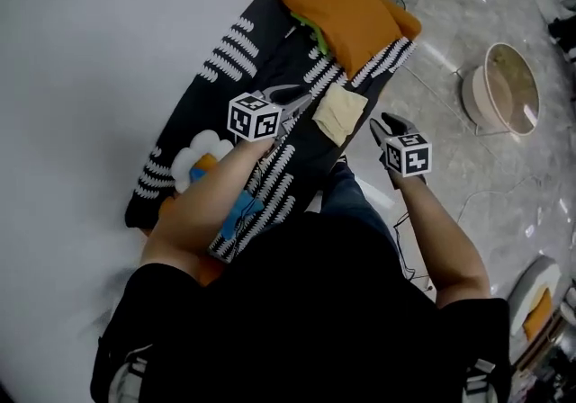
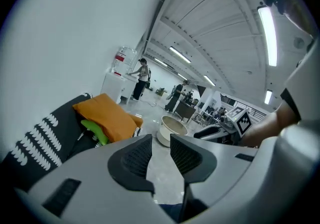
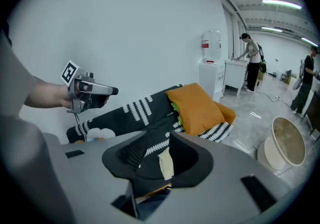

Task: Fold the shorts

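L tool (image 2: pixel 161 138) & R tool (image 3: pixel 161 135) are held above the work, both w/ jaws apart & nothing pinched. Just below lie the black white-striped shorts (image 1: pixel 198 104) along a white wall (image 3: pixel 125 28), w/ a pale yellow patch (image 1: pixel 340 113) at the near edge; whatever carries them is hidden. Further along an orange bundle (image 1: pixel 346 5) sits over sth green (image 2: pixel 95 132) on the far end; beyond are grey floor (image 1: pixel 450 5), a beige basin (image 1: pixel 470 91), a water dispenser (image 3: pixel 212 68), people (image 3: pixel 251 60) & strip lights (image 3: pixel 282 2).
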The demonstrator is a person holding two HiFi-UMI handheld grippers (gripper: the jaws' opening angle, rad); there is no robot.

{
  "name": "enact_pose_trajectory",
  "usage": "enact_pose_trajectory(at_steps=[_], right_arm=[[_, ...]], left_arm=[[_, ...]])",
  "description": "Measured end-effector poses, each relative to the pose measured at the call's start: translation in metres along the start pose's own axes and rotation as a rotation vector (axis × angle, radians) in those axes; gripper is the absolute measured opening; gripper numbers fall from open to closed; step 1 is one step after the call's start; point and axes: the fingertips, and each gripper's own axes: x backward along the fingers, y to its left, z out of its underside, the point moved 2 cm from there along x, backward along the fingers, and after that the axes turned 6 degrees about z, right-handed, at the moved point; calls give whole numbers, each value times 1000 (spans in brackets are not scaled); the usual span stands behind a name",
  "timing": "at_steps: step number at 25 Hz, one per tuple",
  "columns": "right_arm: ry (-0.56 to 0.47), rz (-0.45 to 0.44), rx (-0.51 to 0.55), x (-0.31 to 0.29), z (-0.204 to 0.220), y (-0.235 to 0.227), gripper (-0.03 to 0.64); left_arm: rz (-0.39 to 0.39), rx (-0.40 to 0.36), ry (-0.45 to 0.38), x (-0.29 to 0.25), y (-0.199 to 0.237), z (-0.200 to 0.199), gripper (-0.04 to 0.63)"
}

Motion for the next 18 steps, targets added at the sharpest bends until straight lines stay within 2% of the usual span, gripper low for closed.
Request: enact_pose_trajectory(at_steps=[9, 18], right_arm=[[-54, -76, 50, 19, -62, 50, 142], [-62, -82, 62, 30, -73, 64, 141]], left_arm=[[-97, 24, -96, 101, -14, -13, 130], [-161, 32, -162, 151, -26, -11, 130]])
